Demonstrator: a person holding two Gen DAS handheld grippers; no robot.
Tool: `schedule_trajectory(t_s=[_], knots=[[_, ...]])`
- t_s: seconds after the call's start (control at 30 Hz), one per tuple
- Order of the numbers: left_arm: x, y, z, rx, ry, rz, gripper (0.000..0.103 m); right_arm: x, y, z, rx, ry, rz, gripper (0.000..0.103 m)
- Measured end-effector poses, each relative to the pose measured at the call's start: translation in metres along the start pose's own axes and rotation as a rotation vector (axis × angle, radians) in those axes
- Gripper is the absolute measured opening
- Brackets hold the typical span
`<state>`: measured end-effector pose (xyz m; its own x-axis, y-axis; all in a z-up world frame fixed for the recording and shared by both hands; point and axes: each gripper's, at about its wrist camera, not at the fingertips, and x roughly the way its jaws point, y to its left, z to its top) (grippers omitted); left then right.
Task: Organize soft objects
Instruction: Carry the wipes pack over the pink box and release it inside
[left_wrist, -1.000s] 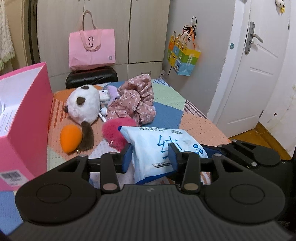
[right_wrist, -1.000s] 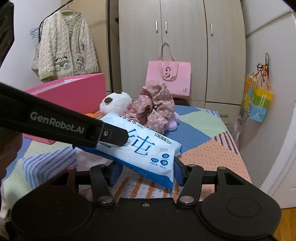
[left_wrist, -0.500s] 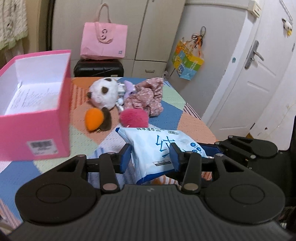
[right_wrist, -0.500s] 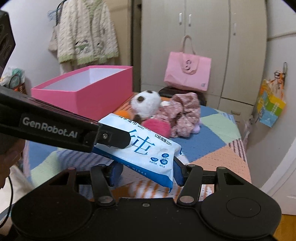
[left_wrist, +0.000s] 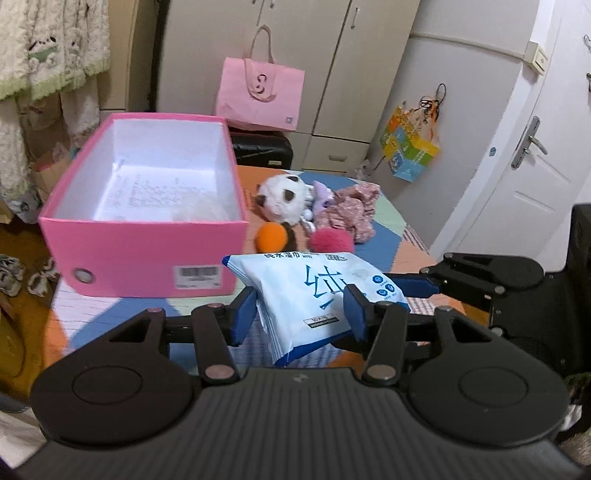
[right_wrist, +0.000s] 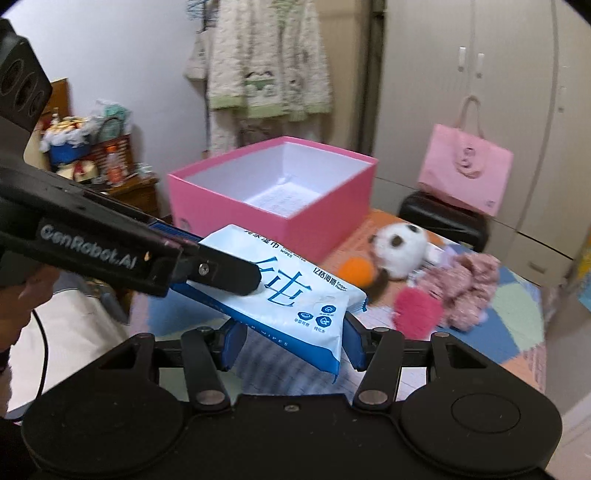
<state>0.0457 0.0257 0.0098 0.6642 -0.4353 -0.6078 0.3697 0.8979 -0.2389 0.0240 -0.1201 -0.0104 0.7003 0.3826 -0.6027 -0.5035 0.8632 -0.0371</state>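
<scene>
Both grippers clamp the same pack of wet wipes (left_wrist: 317, 295), which hangs in the air above the patchwork bedspread (left_wrist: 391, 225), in front of the pink box (left_wrist: 147, 254) and off its right corner. The left gripper (left_wrist: 301, 308) has its blue-padded fingers (left_wrist: 244, 314) closed against the pack's two long edges near one end. The right gripper (right_wrist: 293, 338) grips the other end the same way, its fingers (right_wrist: 233, 341) pressing the pack's sides so that the pack tilts down toward its camera. In the right wrist view the left gripper's black finger lies across the top of the pack.

The pink box stands open on the bedspread, white inside, with a printed sheet on its floor; whether anything else lies in it is hard to tell from the blur. To the right of the box, on the bedspread, lie a white panda plush (left_wrist: 282, 199), an orange pom-pom (left_wrist: 271, 238) just beside it, a red fluffy ball (left_wrist: 330, 242), and a crumpled pink floral cloth (left_wrist: 351, 212). Behind the box, a pink tote bag (left_wrist: 260, 94) sits on a black case (left_wrist: 262, 149) against the wardrobe doors.
</scene>
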Motion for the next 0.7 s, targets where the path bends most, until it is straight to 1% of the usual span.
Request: schedule_trajectory(t_s=[0.13,0.27,0.37,0.57,0.63,0.7], knots=[[-0.01,0.013,0.011,0.015,-0.001,0.023,0.049,0.004,0.012,0.015,-0.016,0.017,0.024,0.06],[-0.015,0.028,0.029,0.03,-0.023,0.037,0.049,0.014,0.019,0.038,-0.059,-0.005,0.026,0.06],[-0.013,0.038,0.043,0.057,-0.041,0.057,0.049,0.025,0.017,0.057,-0.054,-0.008,0.04,0.061],[0.007,0.061,0.071,0.085,-0.081,0.113,0.049,0.059,0.008,0.089,-0.088,-0.03,0.062,0.062],[0.019,0.072,0.083,0.06,-0.094,0.136,0.049,0.074,0.007,0.1,-0.119,-0.046,0.035,0.062],[0.033,0.083,0.095,0.055,-0.106,0.158,0.049,0.091,0.001,0.113,-0.126,-0.043,0.038,0.062]])
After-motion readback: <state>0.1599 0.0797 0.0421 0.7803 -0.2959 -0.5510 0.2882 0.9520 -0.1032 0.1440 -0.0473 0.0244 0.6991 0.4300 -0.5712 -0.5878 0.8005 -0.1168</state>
